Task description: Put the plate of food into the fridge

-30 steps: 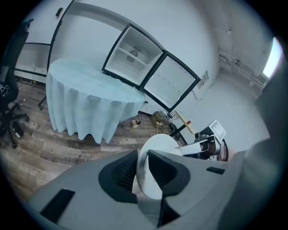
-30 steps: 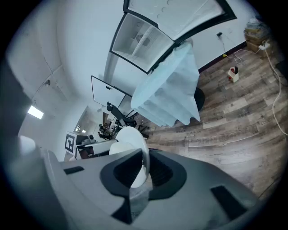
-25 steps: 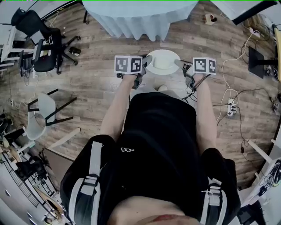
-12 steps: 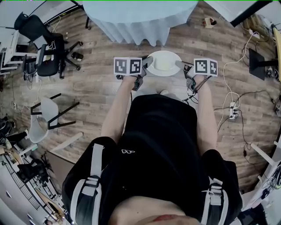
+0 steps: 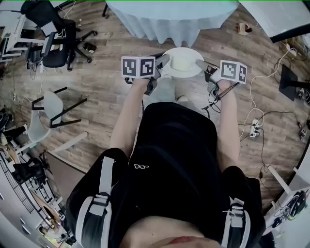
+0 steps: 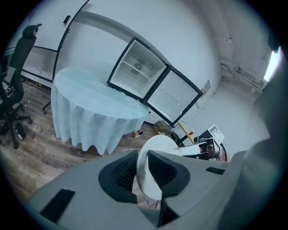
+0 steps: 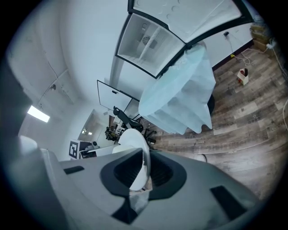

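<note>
A white plate [image 5: 181, 63] with a pale piece of food [image 5: 184, 61] on it is held level in front of the person, above the wood floor. My left gripper [image 5: 163, 62] is shut on the plate's left rim, and its own view shows the rim [image 6: 150, 166] pinched between the pads. On the opposite rim [image 7: 135, 155], my right gripper [image 5: 201, 65] has its jaws closing tighter, pads on the edge. The open fridge [image 6: 139, 69] stands beyond the round table [image 6: 94, 112], its door [image 6: 173, 99] swung out to the right.
The round table with a pale blue cloth [image 5: 169, 14] is directly ahead. Black office chairs [image 5: 53, 46] and a white chair [image 5: 41, 121] stand at the left. Cables and a power strip [image 5: 254, 123] lie on the floor at the right.
The person has stepped forward with the plate. Both grippers and the plate now sit closer to the table's edge, and the floor has slid back underneath.
</note>
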Tool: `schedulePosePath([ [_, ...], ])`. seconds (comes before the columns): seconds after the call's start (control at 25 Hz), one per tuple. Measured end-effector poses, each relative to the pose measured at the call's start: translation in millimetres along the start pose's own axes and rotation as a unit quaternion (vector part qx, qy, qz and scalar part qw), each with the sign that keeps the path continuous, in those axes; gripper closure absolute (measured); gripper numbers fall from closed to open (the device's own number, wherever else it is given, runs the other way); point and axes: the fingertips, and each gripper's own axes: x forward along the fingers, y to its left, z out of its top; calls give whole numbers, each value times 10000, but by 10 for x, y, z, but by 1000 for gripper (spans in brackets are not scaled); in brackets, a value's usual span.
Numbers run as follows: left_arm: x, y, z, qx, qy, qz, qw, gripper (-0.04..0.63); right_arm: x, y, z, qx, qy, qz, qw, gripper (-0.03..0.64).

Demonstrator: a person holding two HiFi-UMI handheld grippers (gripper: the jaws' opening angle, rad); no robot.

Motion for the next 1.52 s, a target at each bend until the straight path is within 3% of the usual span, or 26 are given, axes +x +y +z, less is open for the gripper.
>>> schedulePosePath([
  [0.48, 586, 426, 1003, 131, 143, -313, 9993, 516, 399, -211, 1049, 212, -249, -277, 9991, 581],
  [1.04, 940, 1248, 2126, 167, 330, -476, 9982, 515, 1223, -210, 2151, 402, -412, -482, 9972, 581],
  [1.52, 1675, 1157, 2828, 376, 568, -633, 9957, 515, 1103, -628, 2929, 673, -816, -613, 9925, 580],
])
